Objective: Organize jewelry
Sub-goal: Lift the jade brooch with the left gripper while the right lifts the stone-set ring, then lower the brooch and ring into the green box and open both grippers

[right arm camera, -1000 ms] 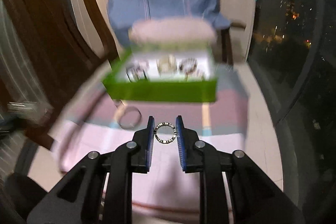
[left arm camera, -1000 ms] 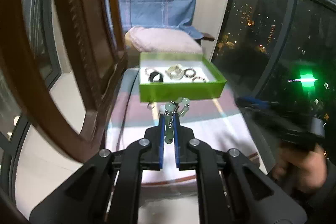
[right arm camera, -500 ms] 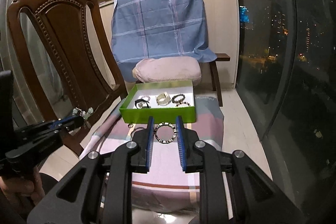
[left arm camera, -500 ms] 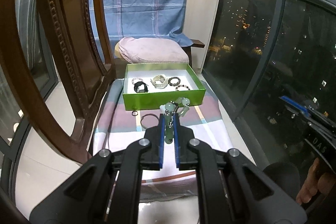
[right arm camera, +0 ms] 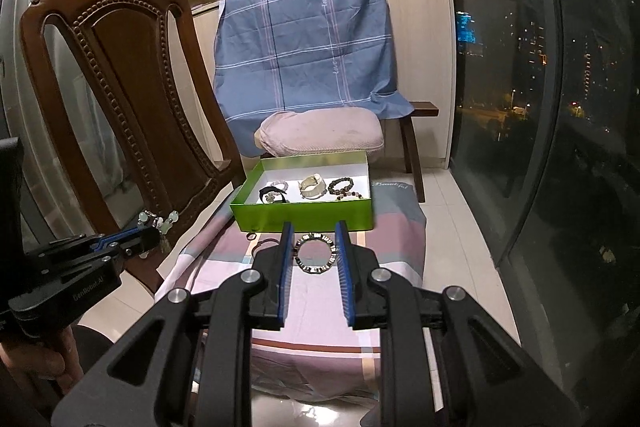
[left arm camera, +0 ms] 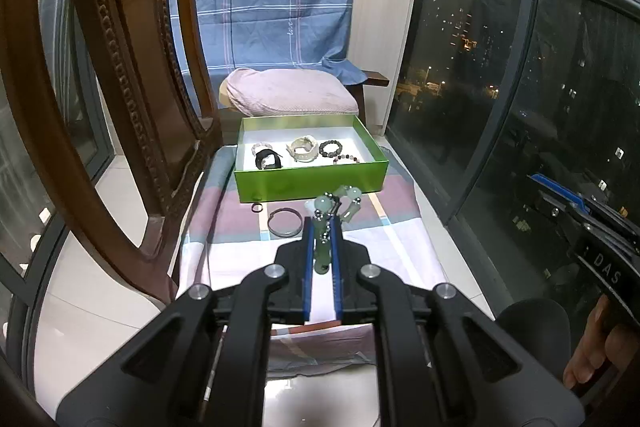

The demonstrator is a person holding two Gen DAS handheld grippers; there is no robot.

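Note:
My left gripper [left arm camera: 322, 227] is shut on a pale green bead bracelet [left arm camera: 338, 205] with silver spacers, held in the air short of the green box [left arm camera: 312, 183]. From the right wrist view the same left gripper [right arm camera: 154, 229] shows at the left with the green beads [right arm camera: 158, 221] sticking out of it. My right gripper [right arm camera: 314, 241] is shut on a dark ring-shaped bracelet with pale studs [right arm camera: 315, 253], also in the air before the green box [right arm camera: 304, 215]. Inside the box lie several bracelets [right arm camera: 314, 187]. A dark bangle [left arm camera: 285, 223] and a small ring [left arm camera: 257, 207] rest on the striped cloth.
A carved wooden chair [right arm camera: 120, 99] stands close on the left. Behind the box are a pink cushion [right arm camera: 320, 133] and a blue plaid cloth [right arm camera: 308, 55] draped over a bench. A dark glass window wall [right arm camera: 560, 147] runs along the right. A hand [left arm camera: 596, 351] holds the other gripper.
Both grippers have pulled back and up from the box, so it looks smaller and farther off. Each keeps hold of its bracelet. Over the last half second they barely move.

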